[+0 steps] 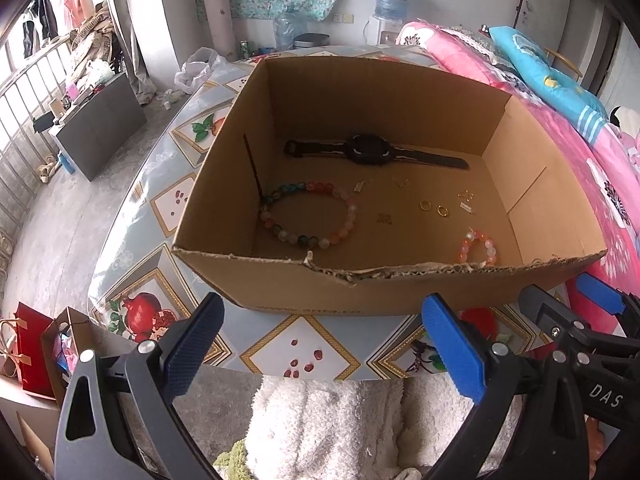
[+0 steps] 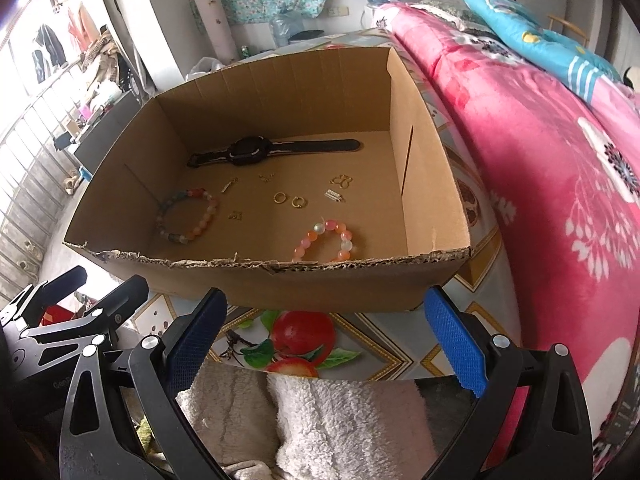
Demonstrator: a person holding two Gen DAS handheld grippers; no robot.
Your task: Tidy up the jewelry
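Left wrist view: left tool [image 1: 320,344] spread wide, holding nothing, hanging short of the cardboard box [image 1: 400,292] on the desk [image 1: 304,352]. Inside: black watch [image 1: 368,151] at the back, multicolour bead bracelet [image 1: 310,216] left, pink bead bracelet [image 1: 478,248] near front, gold rings [image 1: 434,208] mid-floor w/ small charms.

Right wrist view: right tool [image 2: 324,344] also released, nothing gripped, outside the box. Jewelry's all in the box already, laid apart. Could be pre-sort or just tidied; can't call it.
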